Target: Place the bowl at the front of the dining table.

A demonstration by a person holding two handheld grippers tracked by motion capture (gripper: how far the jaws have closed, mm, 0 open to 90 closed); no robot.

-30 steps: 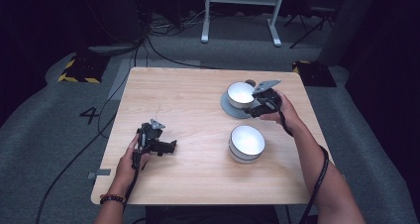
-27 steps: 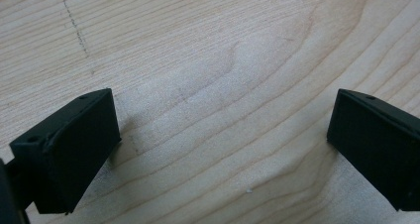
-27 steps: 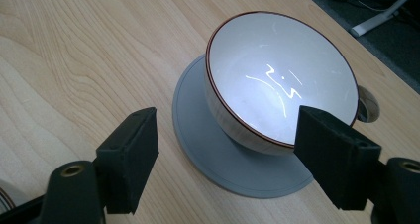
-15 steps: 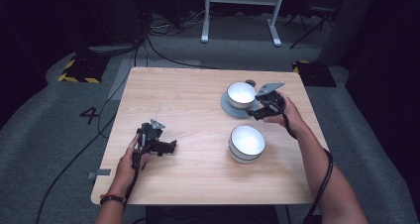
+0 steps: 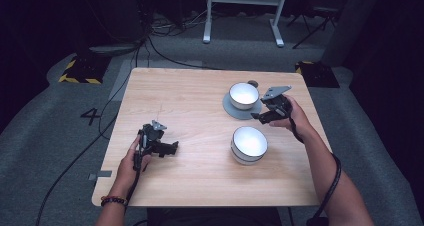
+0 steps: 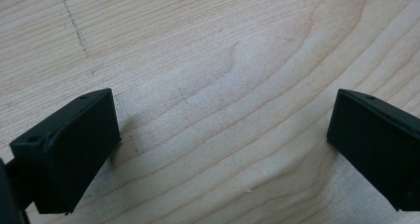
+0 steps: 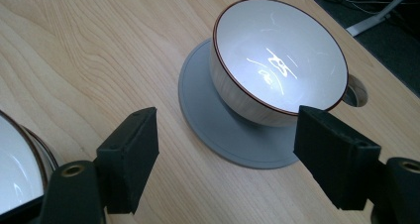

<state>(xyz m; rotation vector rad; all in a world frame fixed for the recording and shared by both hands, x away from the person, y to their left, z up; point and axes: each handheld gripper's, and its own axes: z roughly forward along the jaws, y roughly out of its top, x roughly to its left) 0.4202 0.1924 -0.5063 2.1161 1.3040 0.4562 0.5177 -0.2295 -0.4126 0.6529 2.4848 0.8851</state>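
A white bowl with a dark rim [image 5: 243, 94] [image 7: 277, 60] stands on a grey round saucer [image 5: 239, 112] [image 7: 223, 130] at the table's back right. A second white bowl [image 5: 248, 144] [image 7: 15, 154] stands nearer the front. My right gripper [image 5: 259, 117] [image 7: 233, 159] hovers just right of the saucer, pointed at the bowl on it. Its jaws stand open with nothing between them. My left gripper [image 5: 172, 148] [image 6: 223, 149] rests low over bare wood at the front left, open and empty.
The light wooden table [image 5: 190, 96] has a small round hole [image 5: 253, 83] [image 7: 357, 90] behind the saucer. Cables, a stand's white legs and yellow-black floor markings lie beyond the far edge. Each gripper trails a cable toward the front.
My right gripper has drawn back slightly to the right, away from the bowl on the saucer. The left gripper has stayed where it was.
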